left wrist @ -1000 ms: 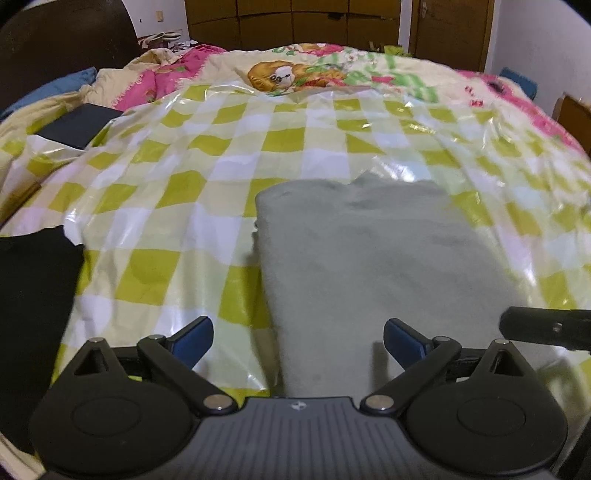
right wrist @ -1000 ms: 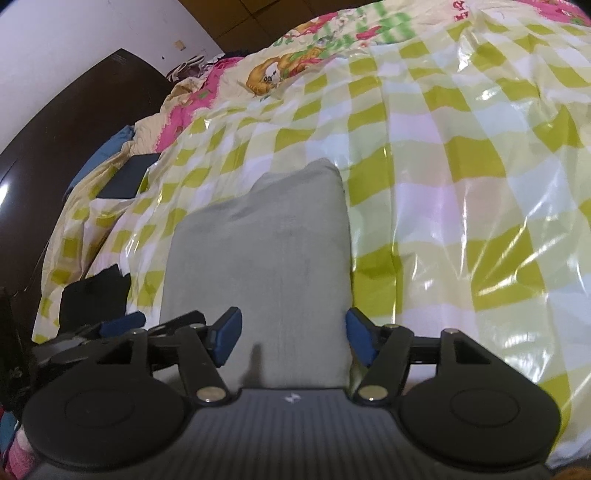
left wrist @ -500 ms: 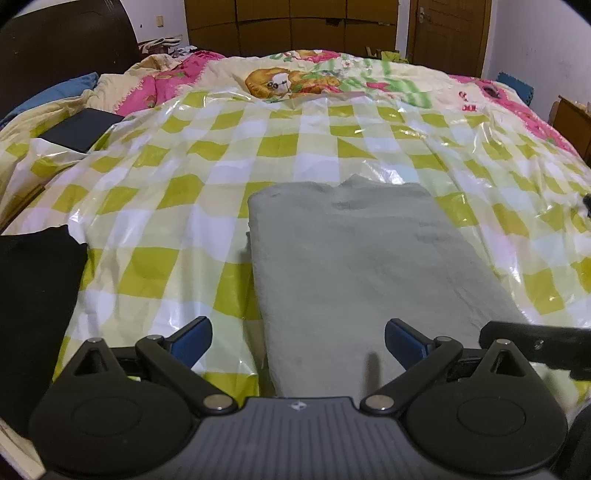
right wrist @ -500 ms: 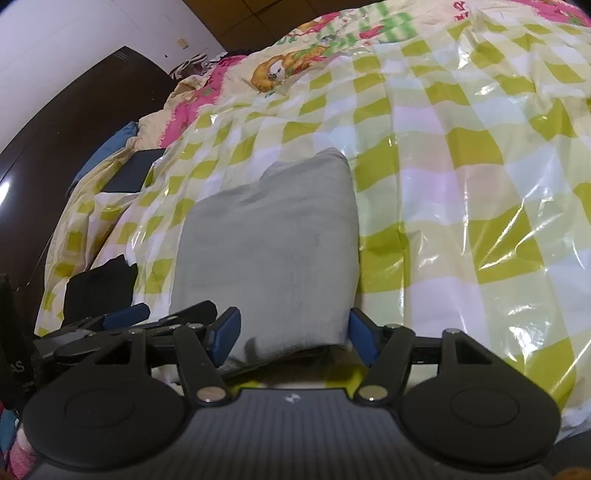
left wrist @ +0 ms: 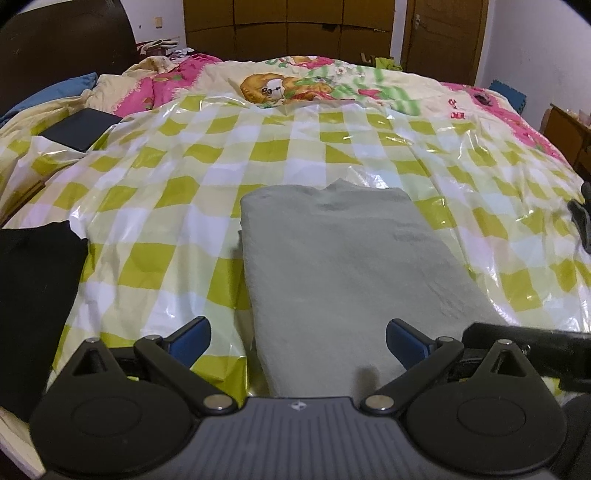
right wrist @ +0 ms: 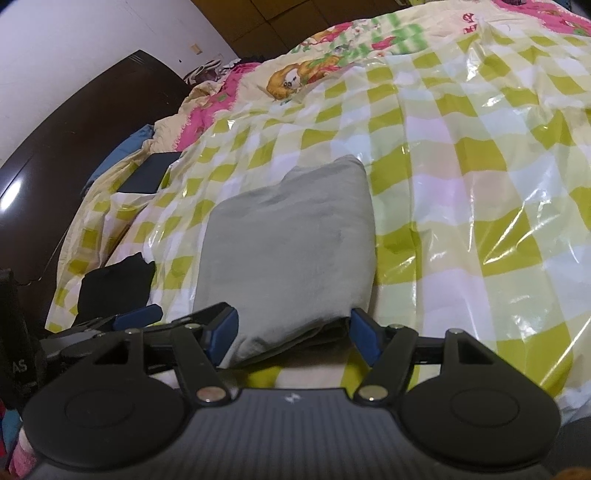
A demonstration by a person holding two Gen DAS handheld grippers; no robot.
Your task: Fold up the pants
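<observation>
So the grey pants (left wrist: 343, 273) are folded into a thick soft rectangle with rounded corners, lying flat on the glossy checked plastic sheet (left wrist: 177, 221), the yellow-green and white one that crinkles and throws glare everywhere. From my left gripper (left wrist: 297, 339) they fill the middle of the view, and the near end runs right down between my blue-padded fingers (left wrist: 190, 338) at 6 o'clock. Both sets of jaws are spread wide with nothing pinched: the left pads stand clear on either side of the fabric, not pressing it. My right gripper (right wrist: 293, 334) hangs over the near edge of the bundle, where you can see the stacked layers of the fold, and its pads aren't clamped on anything either. A black garment (left wrist: 33, 295), matte and flat, lies at 9 o'clock from the pants in the left view, on the edge of the sheet. Further off at 10 o'clock there's a dark flat rectangular thing (left wrist: 79, 127), can't tell what exactly. Beyond the sheet at 12 o'clock is a cartoon-print quilt (left wrist: 295, 83), pink and cream and rumpled, with wooden cabinets (left wrist: 288, 27) behind it and a dark curved headboard (right wrist: 85, 122) off to the side.
</observation>
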